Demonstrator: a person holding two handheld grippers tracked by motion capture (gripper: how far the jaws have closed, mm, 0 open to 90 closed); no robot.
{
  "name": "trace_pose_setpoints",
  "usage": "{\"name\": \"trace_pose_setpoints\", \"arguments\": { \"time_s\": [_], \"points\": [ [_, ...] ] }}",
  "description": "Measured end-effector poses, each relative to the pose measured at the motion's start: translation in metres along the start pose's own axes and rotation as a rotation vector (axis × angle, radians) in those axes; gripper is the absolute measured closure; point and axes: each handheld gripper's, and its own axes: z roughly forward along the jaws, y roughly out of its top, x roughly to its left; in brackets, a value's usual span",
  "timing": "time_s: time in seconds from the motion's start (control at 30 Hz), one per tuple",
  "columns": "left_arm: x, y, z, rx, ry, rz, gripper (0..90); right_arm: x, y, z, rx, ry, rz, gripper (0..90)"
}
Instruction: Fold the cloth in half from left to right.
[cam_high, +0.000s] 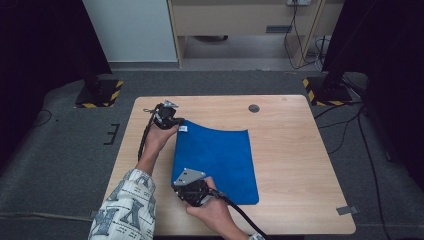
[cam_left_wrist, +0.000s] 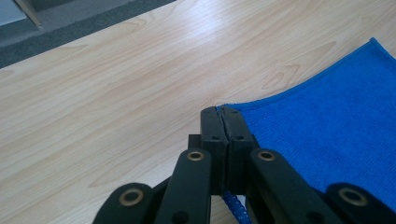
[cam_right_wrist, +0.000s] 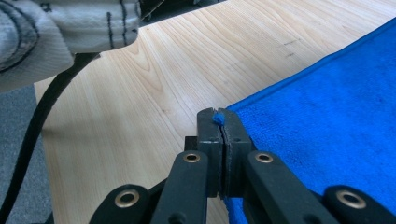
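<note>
Right gripper: nearest the person, the right gripper (cam_high: 181, 181) sits at the near left corner of the blue cloth (cam_high: 220, 160); in the right gripper view its jaws are pressed together with a tuft of the cloth's corner pinched between them (cam_right_wrist: 218, 122).
Right hand: the right hand (cam_high: 215, 209) wraps the tool from the bottom edge, its black cable trailing back toward the person.
Cloth: a blue microfibre cloth with a stitched hem lies mostly flat on the left-centre of the wooden table (cam_high: 295, 150), its far edge curving up toward the far left corner.
Left gripper: farther off, the left gripper (cam_high: 176, 122) is at the cloth's far left corner; in the left gripper view its jaws are closed on the hem (cam_left_wrist: 223, 122).
Label: a small white tag (cam_high: 183, 129) sits just beside that corner.
Left arm: a patterned sleeve (cam_high: 125, 210) leads up the table's left side.
Step in hand: both left corners appear gripped, likely the start of a fold or lift.
Next move: probably raising both corners together and carrying them rightward, keeping even tension so neither slips.
</note>
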Motion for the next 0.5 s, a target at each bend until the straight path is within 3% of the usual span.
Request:
{"name": "trace_pose_setpoints", "arguments": {
  "time_s": [0.5],
  "points": [
    [0.0093, -0.0026, -0.0043, 0.013, 0.004, -0.009, 89.2, 0.0108, 0.0081, 0.0012, -0.017, 0.003, -0.025, 89.2]
  ]
}}
